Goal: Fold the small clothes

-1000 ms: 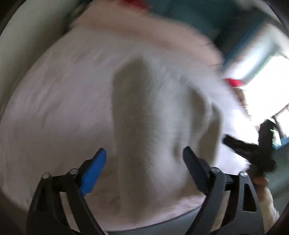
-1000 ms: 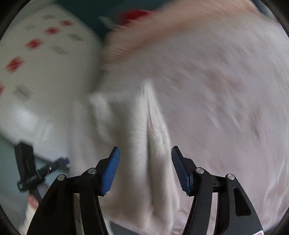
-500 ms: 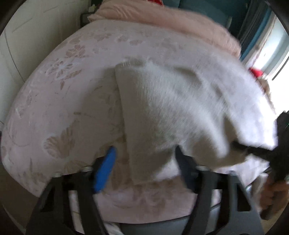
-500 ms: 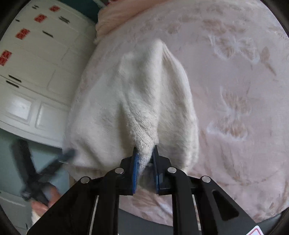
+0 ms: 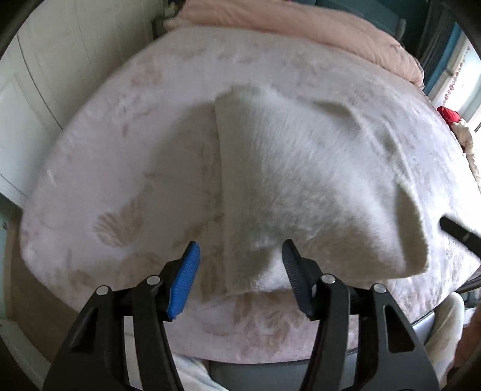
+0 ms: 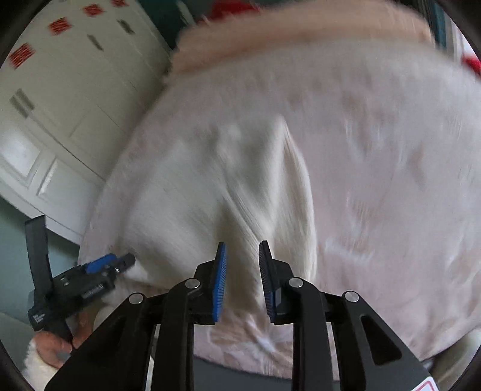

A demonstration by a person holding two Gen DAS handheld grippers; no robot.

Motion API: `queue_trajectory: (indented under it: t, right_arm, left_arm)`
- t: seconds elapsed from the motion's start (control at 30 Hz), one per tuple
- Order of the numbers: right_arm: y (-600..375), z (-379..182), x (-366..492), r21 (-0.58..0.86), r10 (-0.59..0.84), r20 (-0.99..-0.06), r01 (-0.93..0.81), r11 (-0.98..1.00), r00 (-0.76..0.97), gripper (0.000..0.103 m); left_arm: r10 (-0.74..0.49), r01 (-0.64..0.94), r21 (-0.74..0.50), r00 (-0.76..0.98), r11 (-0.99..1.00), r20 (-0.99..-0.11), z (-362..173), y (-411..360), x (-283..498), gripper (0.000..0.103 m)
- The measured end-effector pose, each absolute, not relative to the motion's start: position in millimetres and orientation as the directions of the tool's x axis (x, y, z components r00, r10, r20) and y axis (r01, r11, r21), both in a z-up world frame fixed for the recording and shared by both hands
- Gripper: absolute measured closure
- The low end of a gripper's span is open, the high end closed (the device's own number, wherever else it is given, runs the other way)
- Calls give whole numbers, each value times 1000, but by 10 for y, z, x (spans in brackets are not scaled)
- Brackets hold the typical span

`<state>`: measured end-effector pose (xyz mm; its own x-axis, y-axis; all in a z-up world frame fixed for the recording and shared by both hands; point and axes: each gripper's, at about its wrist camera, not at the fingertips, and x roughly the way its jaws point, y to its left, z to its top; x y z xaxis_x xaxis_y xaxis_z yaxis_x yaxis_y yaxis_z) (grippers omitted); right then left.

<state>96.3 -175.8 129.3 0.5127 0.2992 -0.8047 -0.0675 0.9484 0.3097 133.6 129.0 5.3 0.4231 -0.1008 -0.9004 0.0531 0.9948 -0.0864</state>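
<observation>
A white fluffy knit garment (image 5: 300, 180) lies folded on the pale pink floral bedspread (image 5: 105, 180). My left gripper (image 5: 240, 255) is open, its blue and black pads on either side of the garment's near left corner, not pinching it. In the right wrist view the garment (image 6: 225, 186) is blurred. My right gripper (image 6: 242, 255) is open with a narrow gap, just at the garment's near edge, holding nothing. The left gripper also shows in the right wrist view (image 6: 120, 261) at the garment's left edge.
A pink duvet (image 5: 300, 24) is bunched at the far end of the bed. White wardrobe doors (image 6: 60, 120) stand to the left. A red item (image 5: 449, 115) lies at the far right. The bed's near edge (image 5: 240, 355) is just below the grippers.
My right gripper was shut on the garment's fold half a second ago and has let go and opened slightly. The left gripper stays open near the left corner. The garment has settled flat.
</observation>
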Motion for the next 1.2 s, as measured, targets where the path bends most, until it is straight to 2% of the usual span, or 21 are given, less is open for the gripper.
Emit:
queue_trajectory:
  t: [0.07,0.2,0.27,0.4,0.47,0.53,0.73,1.2]
  right_arm:
    - [-1637,1203,1004,244,260,-822,-99,965,506,81]
    - [-1623,478,1198,160,171,-911,-60,985,375,80]
    - [-1611,587,1135,132,148,-900,-66,989,410,80]
    - [-1639,1032,884,182,184,-852,-52,982,491,78]
    - [-1667,1267,720,178,158,-819,-17,984,552,69]
    - [-1740,1399,554,177,123,-797,33,984,591,49]
    - [-1958,1502,124,155,16,-757,156,975,653,31]
    - [-1946,1429,-56,95,-23,-740,137,986,672,25]
  left_arm:
    - [-94,61,-75,449,995,-888,196,1242,1302,48]
    - [-89,83,-57,460,995,-883,297,1127,1263,48]
    - [-90,90,-55,461,994,-883,327,1056,1217,48]
    - [-98,96,-60,469,994,-878,372,1007,1185,48]
    - [-90,106,-44,479,993,-873,407,956,1142,47]
    - [-84,108,-34,494,994,-865,460,914,1088,42]
    - [-52,89,-3,560,996,-827,647,798,856,15]
    - [-20,84,46,651,995,-759,722,436,370,13]
